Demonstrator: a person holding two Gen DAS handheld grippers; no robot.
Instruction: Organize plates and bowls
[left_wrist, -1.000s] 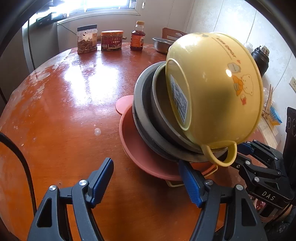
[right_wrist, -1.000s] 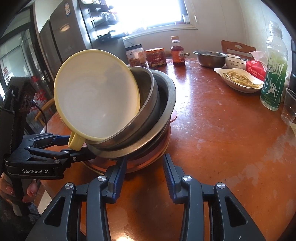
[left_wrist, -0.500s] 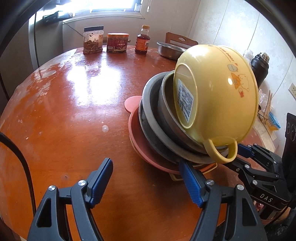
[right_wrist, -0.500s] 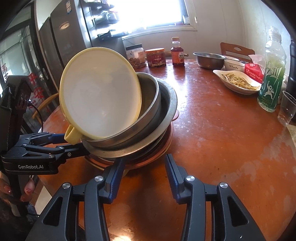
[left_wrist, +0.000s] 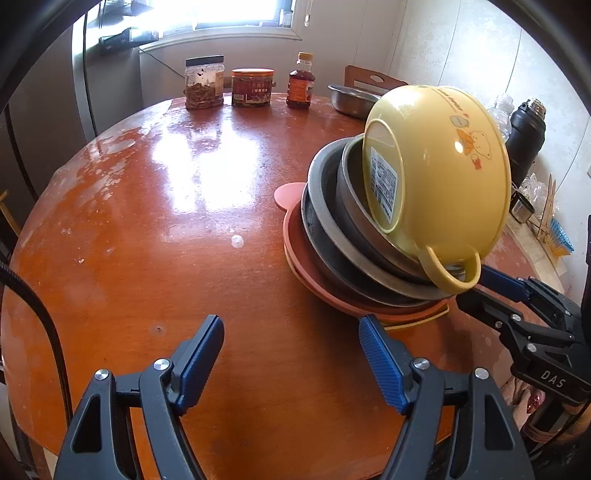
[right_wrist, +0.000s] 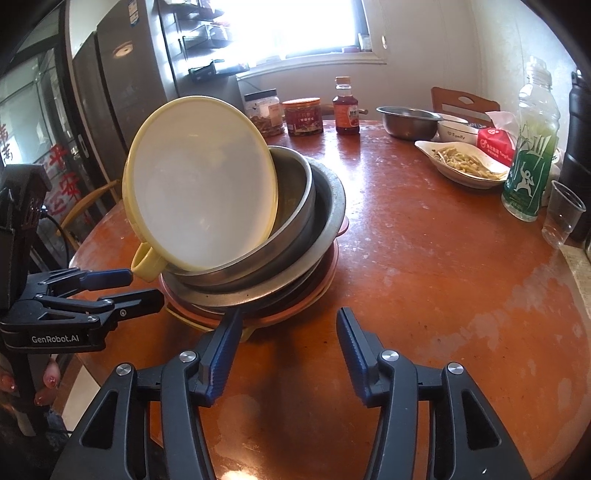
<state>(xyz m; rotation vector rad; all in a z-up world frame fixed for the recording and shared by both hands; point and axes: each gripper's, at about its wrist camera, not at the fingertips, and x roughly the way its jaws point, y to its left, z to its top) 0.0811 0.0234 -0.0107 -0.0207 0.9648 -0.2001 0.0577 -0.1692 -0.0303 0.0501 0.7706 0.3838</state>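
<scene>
A stack stands on the round wooden table (left_wrist: 147, 229): a pink plate (left_wrist: 306, 266) at the bottom, two steel bowls (left_wrist: 332, 221) above it, and a yellow handled bowl (left_wrist: 443, 166) tilted on its side on top. The stack also shows in the right wrist view, with the yellow bowl (right_wrist: 199, 192) and steel bowls (right_wrist: 306, 206). My left gripper (left_wrist: 291, 350) is open and empty, just left of and in front of the stack. My right gripper (right_wrist: 288, 343) is open and empty, close in front of the stack's base.
Two jars (left_wrist: 205, 83) and a sauce bottle (left_wrist: 301, 83) stand at the far edge. A steel bowl (right_wrist: 408, 122), a white bowl, a dish of food (right_wrist: 465, 162), a green bottle (right_wrist: 532, 155), a plastic cup (right_wrist: 563, 214) and a black flask (left_wrist: 524, 140) stand at the right.
Both grippers have drawn back from the stack, which looks farther away. Both stay open and the stack has not moved.
</scene>
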